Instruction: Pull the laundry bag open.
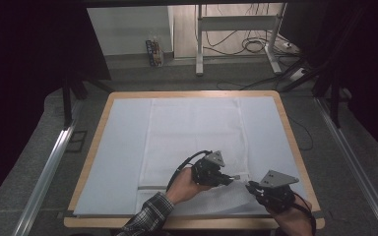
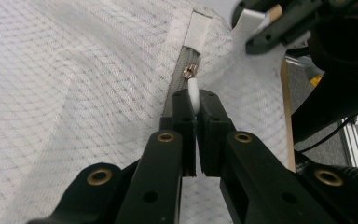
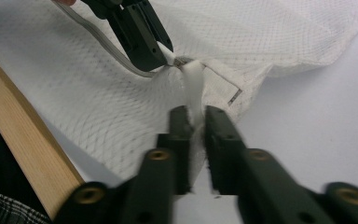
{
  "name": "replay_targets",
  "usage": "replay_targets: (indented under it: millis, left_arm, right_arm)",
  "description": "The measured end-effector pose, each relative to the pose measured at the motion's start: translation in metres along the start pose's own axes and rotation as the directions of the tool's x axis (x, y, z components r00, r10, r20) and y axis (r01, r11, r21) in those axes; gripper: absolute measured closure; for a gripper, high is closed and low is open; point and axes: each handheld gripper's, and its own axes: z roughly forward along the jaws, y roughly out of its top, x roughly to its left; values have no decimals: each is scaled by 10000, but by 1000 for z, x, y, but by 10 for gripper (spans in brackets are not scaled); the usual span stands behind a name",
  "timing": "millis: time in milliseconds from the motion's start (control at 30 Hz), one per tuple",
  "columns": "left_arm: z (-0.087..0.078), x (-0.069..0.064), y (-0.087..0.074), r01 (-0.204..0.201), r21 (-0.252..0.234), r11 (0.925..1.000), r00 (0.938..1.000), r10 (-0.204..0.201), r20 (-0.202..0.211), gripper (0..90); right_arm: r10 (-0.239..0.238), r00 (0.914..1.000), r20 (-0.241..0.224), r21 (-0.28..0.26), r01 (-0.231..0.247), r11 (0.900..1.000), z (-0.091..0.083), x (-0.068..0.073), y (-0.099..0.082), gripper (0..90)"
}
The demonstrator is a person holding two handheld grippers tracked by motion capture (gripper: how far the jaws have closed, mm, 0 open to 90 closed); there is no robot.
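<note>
A white mesh bag lies flat on the pale sheet that covers the table. Its grey zipper runs along the near edge, and the near right corner is lifted. My left gripper is shut on the white pull tab just behind the metal slider. My right gripper is at the bag's corner. Its jaws stand slightly apart, with a fold of white mesh rising between them. The left gripper's fingers sit just beyond that fold.
The wooden table rim frames the sheet. A plaid sleeve comes in at the bottom edge. Behind the table are a metal desk frame and floor cables. Metal rails flank the table.
</note>
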Motion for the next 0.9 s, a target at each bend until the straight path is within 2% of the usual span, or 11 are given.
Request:
replay_targets:
  millis: [100,167,267,333,433,467,533,600,700,900]
  left_arm:
    - [-1,-1,0,-16,-43,10000,10000,16,35,873]
    - [-2,-1,0,-34,-127,9999,9999,35,116,873]
    - [-1,-3,1,-36,-213,9998,9998,40,210,872]
    - [-1,-2,1,-79,-192,9998,9995,85,317,872]
    - [-1,-3,1,-238,-55,9997,9996,238,139,871]
    - [-1,-3,1,-296,-33,9996,9995,296,73,871]
    - [-1,-3,0,-259,-28,9997,9997,259,18,871]
    - [0,-2,0,-185,-76,9998,9998,185,4,871]
    - [1,-3,0,-127,-20,9999,9998,127,-134,871]
    - [1,-3,-2,-163,-80,9998,9998,162,-118,873]
  right_arm:
    - [205,9996,172,-48,-204,9998,1,-2,1,527]
    - [603,9982,-47,159,-602,9981,7,-6,1,417]
    - [730,9971,-205,158,-727,9972,14,-9,1,385]
    - [767,9965,-345,54,-765,9971,16,-11,4,438]
    - [791,9958,-452,39,-790,9969,19,-15,7,619]
    - [742,9963,-429,108,-738,9972,19,-17,8,704]
    - [878,9932,-767,32,-878,9961,19,-19,7,814]
    - [1004,9903,-962,-2,-1008,9949,18,-20,6,837]
    - [949,9922,-809,81,-945,9955,17,-18,7,844]
    - [1098,9907,-807,129,-1091,9939,17,-19,6,847]
